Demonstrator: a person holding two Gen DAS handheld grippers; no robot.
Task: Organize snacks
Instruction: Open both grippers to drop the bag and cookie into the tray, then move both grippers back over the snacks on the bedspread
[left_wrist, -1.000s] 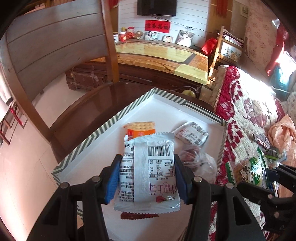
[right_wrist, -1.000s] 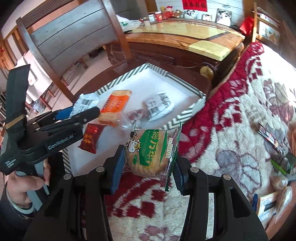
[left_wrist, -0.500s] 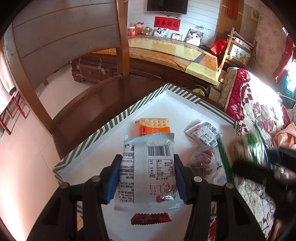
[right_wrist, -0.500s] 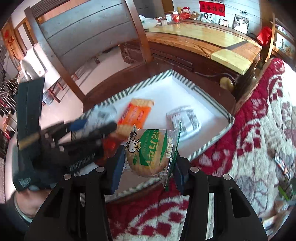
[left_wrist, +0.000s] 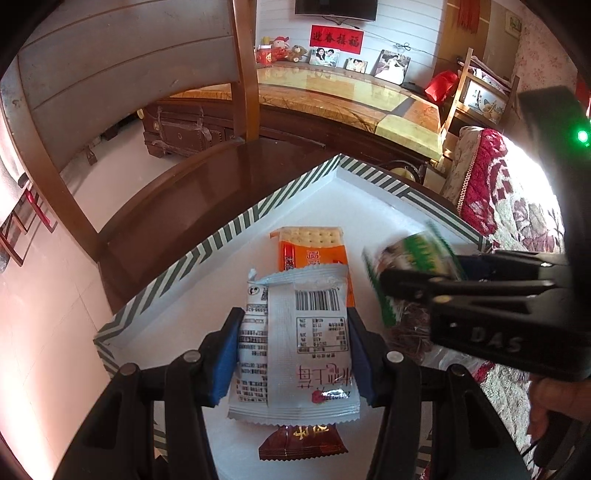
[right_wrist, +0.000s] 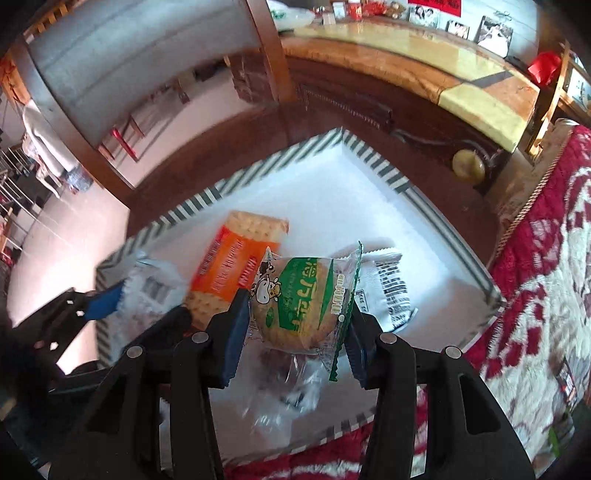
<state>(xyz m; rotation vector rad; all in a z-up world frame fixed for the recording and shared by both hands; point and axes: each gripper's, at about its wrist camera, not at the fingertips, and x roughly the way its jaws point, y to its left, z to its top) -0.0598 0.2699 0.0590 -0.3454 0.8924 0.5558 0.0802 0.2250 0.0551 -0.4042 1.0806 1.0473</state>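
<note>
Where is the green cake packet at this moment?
The green cake packet is held in the right gripper, above the white tray, between the orange cracker pack and a white sachet.

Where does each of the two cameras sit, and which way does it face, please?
Left wrist: on the left hand-held gripper, looking down at the striped tray over its clamped silver packet; fingers of the person's right hand show.
Right wrist: on the right hand-held gripper, looking down at the same tray over its clamped green cake packet; none of the person's body shows.
Shared: tray, orange cracker pack, each other's gripper.
</note>
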